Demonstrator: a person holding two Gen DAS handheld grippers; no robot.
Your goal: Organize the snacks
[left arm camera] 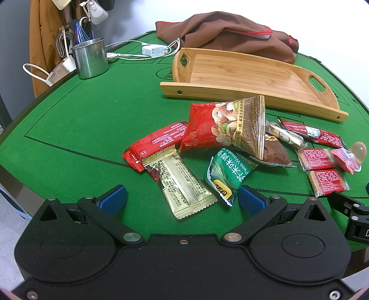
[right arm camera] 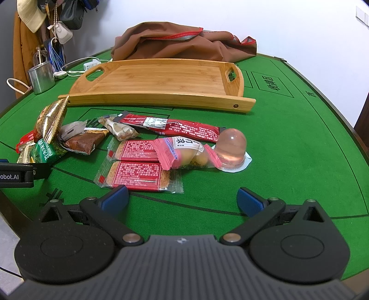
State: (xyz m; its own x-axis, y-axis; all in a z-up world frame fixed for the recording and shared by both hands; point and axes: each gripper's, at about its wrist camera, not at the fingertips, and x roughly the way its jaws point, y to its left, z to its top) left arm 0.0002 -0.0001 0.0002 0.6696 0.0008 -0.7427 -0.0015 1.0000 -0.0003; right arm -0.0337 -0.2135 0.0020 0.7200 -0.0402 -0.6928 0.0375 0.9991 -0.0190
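While nothing is yet held: left gripper (left arm camera: 182, 198) and right gripper (right arm camera: 182, 198) both gape wide, empty.
Snacks: loose heap on the green desk (left arm camera: 80, 138), just in front of the bare bamboo tray (left arm camera: 242, 69).
Gold bar (left arm camera: 184, 184): nearest the left gripper; light, crinkly, slippery foil; pinch across its middle.
Jelly cup (right arm camera: 230, 147): right of the heap; soft, squashable.
Green pack (left arm camera: 228, 175): reads "Peas Wasabi".
Nut bag (left arm camera: 223, 127): "MAKOTO", I judge, partly legible.

A green felt surface (right arm camera: 288, 150) with printed lines stands against a plain white wall (right arm camera: 288, 27); coats and bags (left arm camera: 92, 11) hang at the left.
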